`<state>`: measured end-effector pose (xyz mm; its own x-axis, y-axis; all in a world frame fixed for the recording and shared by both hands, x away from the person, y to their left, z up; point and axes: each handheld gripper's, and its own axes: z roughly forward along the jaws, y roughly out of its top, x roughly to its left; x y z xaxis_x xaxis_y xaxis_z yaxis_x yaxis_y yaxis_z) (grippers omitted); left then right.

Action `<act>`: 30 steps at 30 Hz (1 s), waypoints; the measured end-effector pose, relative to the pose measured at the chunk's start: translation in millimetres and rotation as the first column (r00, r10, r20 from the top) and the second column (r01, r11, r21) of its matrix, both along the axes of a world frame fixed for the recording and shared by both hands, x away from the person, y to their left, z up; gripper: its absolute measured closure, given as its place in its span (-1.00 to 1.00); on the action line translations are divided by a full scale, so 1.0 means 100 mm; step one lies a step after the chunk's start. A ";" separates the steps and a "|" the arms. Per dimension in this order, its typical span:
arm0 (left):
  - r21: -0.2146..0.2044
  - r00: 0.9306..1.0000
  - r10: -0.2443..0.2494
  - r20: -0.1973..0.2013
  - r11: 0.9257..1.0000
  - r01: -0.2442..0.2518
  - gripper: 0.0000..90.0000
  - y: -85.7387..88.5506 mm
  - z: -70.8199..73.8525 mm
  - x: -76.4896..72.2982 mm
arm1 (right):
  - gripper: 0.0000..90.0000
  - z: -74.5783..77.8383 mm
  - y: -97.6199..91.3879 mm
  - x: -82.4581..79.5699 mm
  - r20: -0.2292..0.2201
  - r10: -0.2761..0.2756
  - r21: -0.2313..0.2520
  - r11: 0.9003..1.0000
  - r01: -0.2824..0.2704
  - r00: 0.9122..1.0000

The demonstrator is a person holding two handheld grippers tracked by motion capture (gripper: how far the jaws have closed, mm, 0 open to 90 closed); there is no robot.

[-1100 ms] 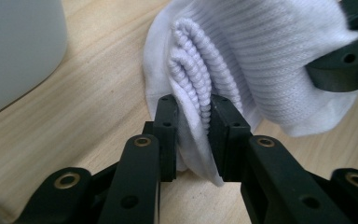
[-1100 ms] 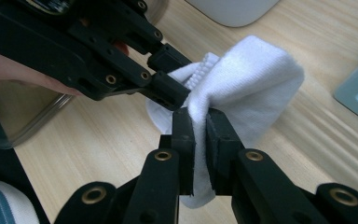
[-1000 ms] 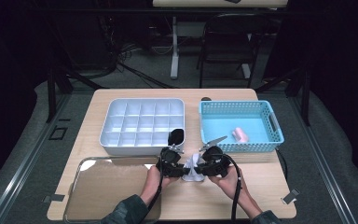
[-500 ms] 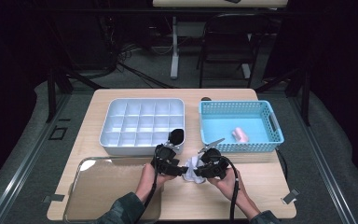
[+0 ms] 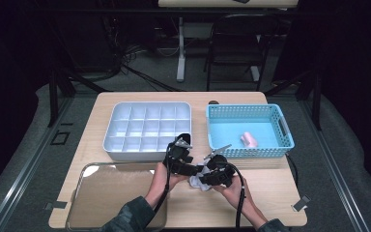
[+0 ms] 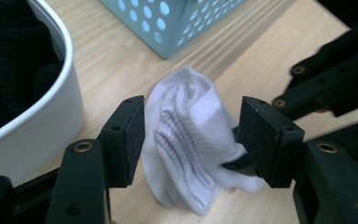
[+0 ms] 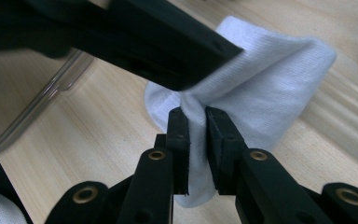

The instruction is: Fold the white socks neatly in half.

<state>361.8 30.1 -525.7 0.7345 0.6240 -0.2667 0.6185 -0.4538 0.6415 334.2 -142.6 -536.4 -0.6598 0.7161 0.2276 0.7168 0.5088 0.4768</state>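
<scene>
My right gripper (image 7: 196, 126) pinched a fold of the sock (image 6: 191, 140) above the table (image 5: 270, 193); my left gripper (image 6: 191, 135) had just been opening around it, pads clear. Soft, light, floppy, I judged: grip bunched folds.

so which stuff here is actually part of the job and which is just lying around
In the job:
- white sock, pinched by the right gripper
- left gripper, jaws just opened, standing either side of the sock

Lying about:
- white divided tray
- blue basket with a pink item
- clear tray
</scene>
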 end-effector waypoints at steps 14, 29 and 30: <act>0.068 0.998 0.000 -0.070 0.998 0.005 -0.05 -0.05 -0.28 0.12 | 0.28 0.05 -0.03 -0.06 -0.024 -0.033 0.022 0.999 0.034 0.999; 0.038 0.982 -0.058 -0.180 0.997 0.066 0.12 -0.04 -0.36 0.16 | 0.11 -0.06 -0.07 0.02 -0.061 -0.072 -0.061 0.996 0.068 0.996; 0.041 0.982 -0.061 -0.180 0.997 0.069 0.17 -0.04 -0.36 0.15 | 0.11 -0.06 -0.08 0.02 -0.065 -0.064 -0.064 0.996 0.060 0.996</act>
<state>377.3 26.0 -562.1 0.7172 0.5911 -0.3692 0.6893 -0.5237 0.5006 336.2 -150.4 -542.5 -0.5986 0.7691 0.2239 0.7770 0.4896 0.3956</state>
